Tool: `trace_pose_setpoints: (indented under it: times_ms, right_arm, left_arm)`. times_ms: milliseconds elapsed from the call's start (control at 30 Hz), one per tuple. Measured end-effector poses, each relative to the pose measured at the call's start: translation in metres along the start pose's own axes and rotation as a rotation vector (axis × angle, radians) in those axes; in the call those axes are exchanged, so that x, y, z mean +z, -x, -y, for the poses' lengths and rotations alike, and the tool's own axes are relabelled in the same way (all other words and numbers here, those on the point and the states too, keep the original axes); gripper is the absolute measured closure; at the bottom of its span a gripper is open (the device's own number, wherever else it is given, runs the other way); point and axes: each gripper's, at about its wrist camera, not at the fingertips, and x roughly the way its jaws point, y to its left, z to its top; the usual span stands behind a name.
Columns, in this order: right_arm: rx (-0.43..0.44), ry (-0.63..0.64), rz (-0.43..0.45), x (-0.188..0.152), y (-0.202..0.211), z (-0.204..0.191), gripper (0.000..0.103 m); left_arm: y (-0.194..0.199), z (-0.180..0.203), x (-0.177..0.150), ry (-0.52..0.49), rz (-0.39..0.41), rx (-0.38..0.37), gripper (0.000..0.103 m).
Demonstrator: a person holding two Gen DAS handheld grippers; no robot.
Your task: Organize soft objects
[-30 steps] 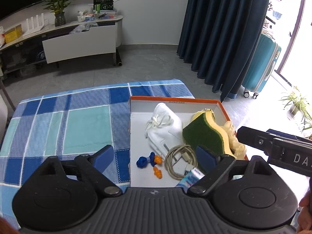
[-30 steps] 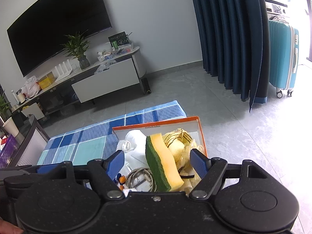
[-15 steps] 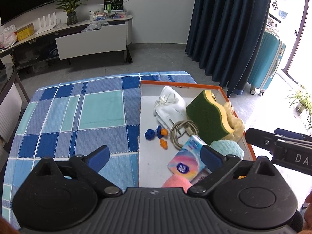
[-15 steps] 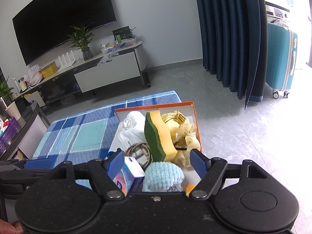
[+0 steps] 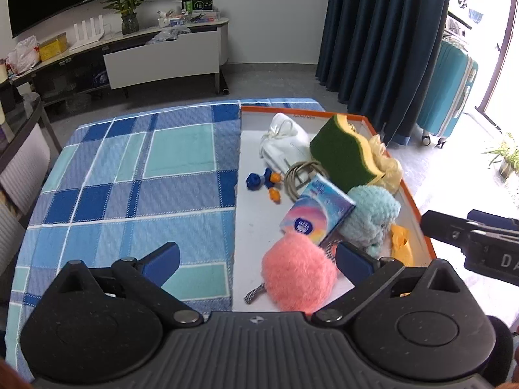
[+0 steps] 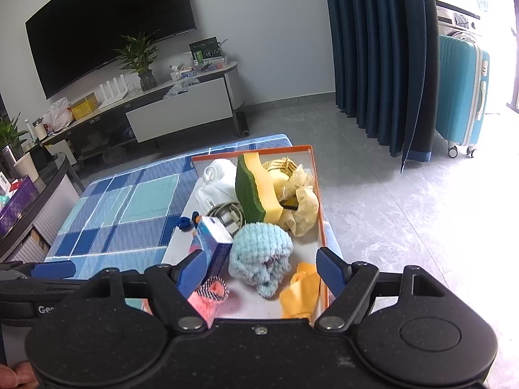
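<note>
An orange-rimmed white tray (image 5: 412, 196) (image 6: 319, 214) lies on the right of a blue checked cloth (image 5: 136, 175). It holds a pink fluffy pompom (image 5: 296, 277), a light-blue crocheted ball (image 5: 373, 214) (image 6: 261, 254), a green-and-yellow sponge (image 5: 343, 155) (image 6: 254, 191), a white mask (image 5: 285, 142), yellowish mesh (image 6: 300, 199), an orange cloth (image 6: 300, 288), a tissue pack (image 5: 316, 215), a cable and earplugs. My left gripper (image 5: 256, 261) is open and empty above the tray's near end. My right gripper (image 6: 262, 269) is open and empty over the crocheted ball.
A TV stand (image 5: 129, 55) with a plant stands beyond the table. Dark curtains (image 5: 382, 42) and a teal suitcase (image 5: 447, 94) are at the right. A dark side table (image 6: 29, 201) is at the left.
Both grippers have pulled back and risen from the tray. The near end of the tray, with the pink pompom, blue crocheted ball and tissue pack, has come into view.
</note>
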Motion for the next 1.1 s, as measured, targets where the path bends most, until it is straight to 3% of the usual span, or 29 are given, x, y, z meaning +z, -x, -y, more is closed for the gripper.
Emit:
trace_pose_setpoints:
  times_ms: [533, 1100]
  right_arm:
    - [-0.002, 0.037, -0.032, -0.021, 0.009, -0.006, 0.014]
    - [0.002, 0.036, -0.047, -0.024, 0.004, -0.005, 0.014]
  left_arm:
    - [0.006, -0.001, -0.019, 0.012, -0.016, 0.027, 0.000]
    - [0.000, 0.001, -0.024, 0.002, -0.044, 0.006, 0.000]
